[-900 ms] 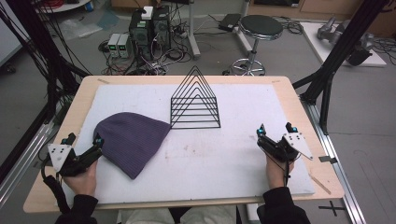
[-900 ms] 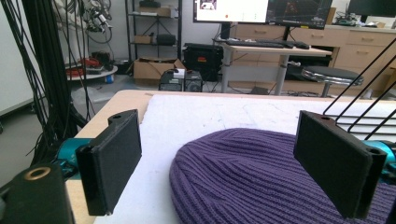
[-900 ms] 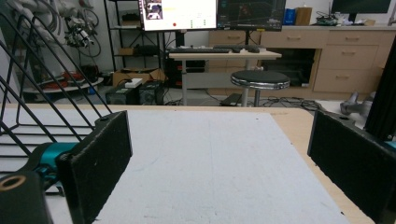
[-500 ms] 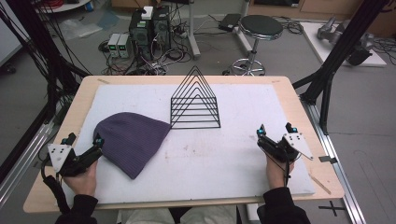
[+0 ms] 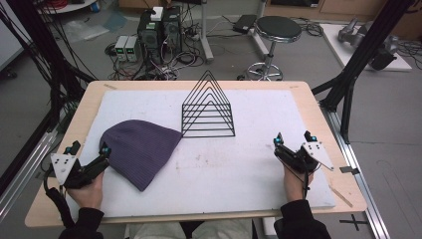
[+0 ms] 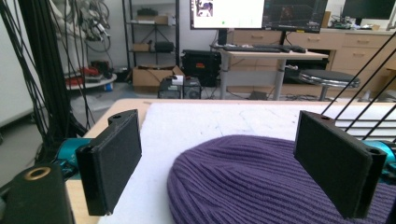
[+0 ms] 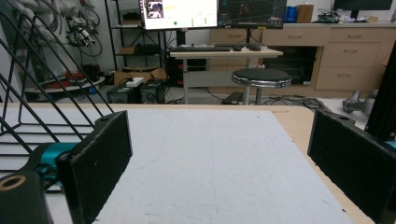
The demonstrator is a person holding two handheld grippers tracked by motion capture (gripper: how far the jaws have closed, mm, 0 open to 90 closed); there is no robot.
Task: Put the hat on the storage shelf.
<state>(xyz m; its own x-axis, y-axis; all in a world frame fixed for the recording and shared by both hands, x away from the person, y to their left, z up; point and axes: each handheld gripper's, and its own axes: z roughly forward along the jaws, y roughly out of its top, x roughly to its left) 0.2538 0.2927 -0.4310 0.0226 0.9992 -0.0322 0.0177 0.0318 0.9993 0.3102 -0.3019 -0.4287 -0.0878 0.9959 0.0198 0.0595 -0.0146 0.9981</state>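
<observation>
A purple knit beanie [image 5: 138,151] lies flat on the white mat [image 5: 234,164], left of centre. Behind it stands a black wire rack [image 5: 208,107] shaped like a row of triangles. My left gripper [image 5: 88,149] rests at the table's front left, open, its jaws wide apart just at the beanie's left edge; the beanie [image 6: 252,182] lies between and ahead of the jaws in the left gripper view. At the front right my right gripper [image 5: 293,139] rests open on the mat with bare mat [image 7: 215,158] between its jaws, and the rack [image 7: 42,88] shows on its left.
The wooden table edge [image 5: 318,107] frames the mat. Black frame struts [image 5: 368,45] rise at both sides of the table. On the floor beyond are a round stool [image 5: 274,30], computer boxes [image 5: 159,30] and cables.
</observation>
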